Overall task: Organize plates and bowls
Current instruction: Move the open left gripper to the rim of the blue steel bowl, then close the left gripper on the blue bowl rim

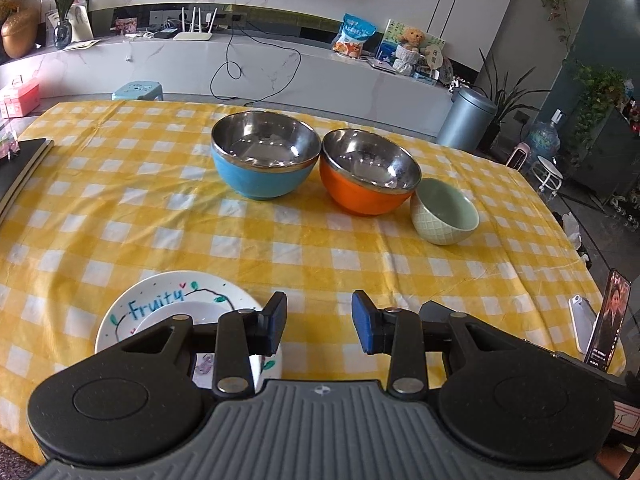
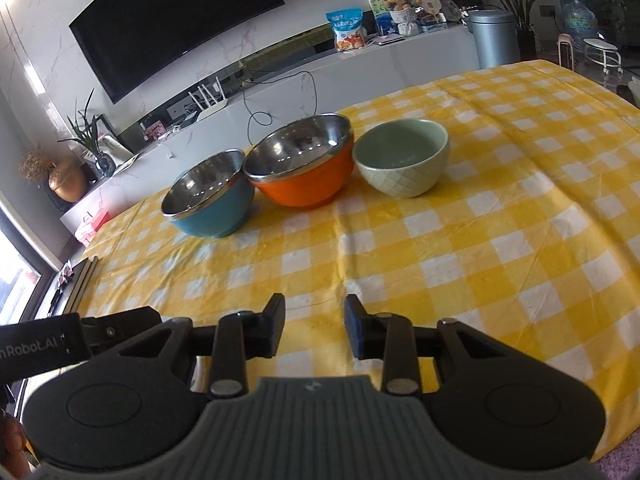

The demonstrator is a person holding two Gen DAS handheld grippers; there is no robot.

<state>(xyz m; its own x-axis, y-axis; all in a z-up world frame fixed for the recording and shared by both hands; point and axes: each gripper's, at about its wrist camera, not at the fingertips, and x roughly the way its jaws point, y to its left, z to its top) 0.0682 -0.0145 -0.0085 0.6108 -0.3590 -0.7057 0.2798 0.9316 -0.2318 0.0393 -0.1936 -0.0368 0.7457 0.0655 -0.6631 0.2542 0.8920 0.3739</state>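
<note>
A round white ceramic plate [image 1: 160, 300] with "Fruity" hand-lettered in blue and a painted vine lies flat at the near left of the counter [image 1: 120, 208]; a smaller plain white plate [image 1: 180, 314] sits on top of it, both partly hidden under the left gripper [image 1: 319, 322]. That gripper's fingers [image 1: 276, 320], black with blue pads, stand apart with nothing between them, the left one above the plates' right edge.

Further back, three bowls stand in a row. The blue bowl with a polished steel lining [image 1: 264, 154] comes first, smooth and deep. Just beside it, rims touching or nearly so, is the orange bowl with the same mirrored steel interior [image 1: 370, 170]. At the right end a smaller pale green ceramic bowl with a quilted diamond relief [image 1: 444, 212] sits close against the orange one.

The right gripper [image 2: 315, 326] hovers over bare cloth near the front edge, its fingers [image 2: 354, 326] likewise spread and holding nothing.

The counter wears a creased yellow-and-white checked cloth [image 2: 500, 220]. Behind it runs a white marble-look media shelf [image 1: 260, 64] carrying a white router [image 1: 194, 34], a blue snack bag [image 1: 354, 36] and a teddy bear [image 1: 412, 38], under a dark wall-mounted television [image 2: 172, 16]. A grey metal bin [image 1: 466, 118] stands on the floor at the right.
</note>
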